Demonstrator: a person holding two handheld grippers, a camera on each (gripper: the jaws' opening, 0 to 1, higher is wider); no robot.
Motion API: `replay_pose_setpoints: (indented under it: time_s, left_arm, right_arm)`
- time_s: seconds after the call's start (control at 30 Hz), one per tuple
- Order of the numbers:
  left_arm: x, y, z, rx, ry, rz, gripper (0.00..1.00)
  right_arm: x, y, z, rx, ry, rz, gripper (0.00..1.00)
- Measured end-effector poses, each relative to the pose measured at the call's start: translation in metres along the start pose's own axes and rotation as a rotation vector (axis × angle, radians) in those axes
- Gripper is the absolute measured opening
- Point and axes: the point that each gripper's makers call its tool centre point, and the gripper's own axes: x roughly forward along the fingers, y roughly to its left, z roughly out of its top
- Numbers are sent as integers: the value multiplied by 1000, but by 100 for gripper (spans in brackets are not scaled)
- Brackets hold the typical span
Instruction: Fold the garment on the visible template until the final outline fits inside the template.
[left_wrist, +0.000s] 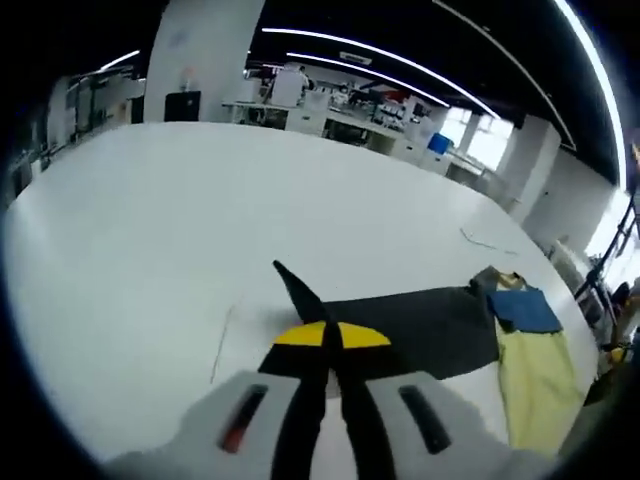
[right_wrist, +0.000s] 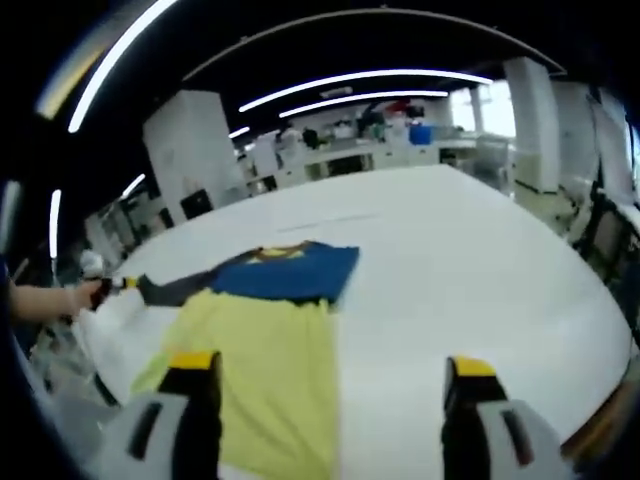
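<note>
The table (left_wrist: 150, 230) ahead of the left jaws is white, smooth and matt, with only a soft shine. The shirt (right_wrist: 270, 340) ahead of the right jaws is soft matt cloth: yellow near them, blue farther on, with a dark grey sleeve (left_wrist: 420, 325). That sleeve is pinched between the left gripper (left_wrist: 330, 345) jaws and looks thin and limp. The jaws are black with yellow tips, and look like hard plastic. The right gripper (right_wrist: 325, 375) has grey, smooth plastic bodies under its jaws.
</note>
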Motion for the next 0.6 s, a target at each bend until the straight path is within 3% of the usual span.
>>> replay_pose_setpoints:
  time_s: [0.5, 0.6]
  left_arm:
    - [26, -151, 44, 65, -63, -277, 0]
    - [26, -180, 46, 74, -71, -313, 0]
  right_arm:
    - [-14, -24, -4, 16, -13, 24, 90]
    - [-16, -29, -5, 13, -7, 28, 90]
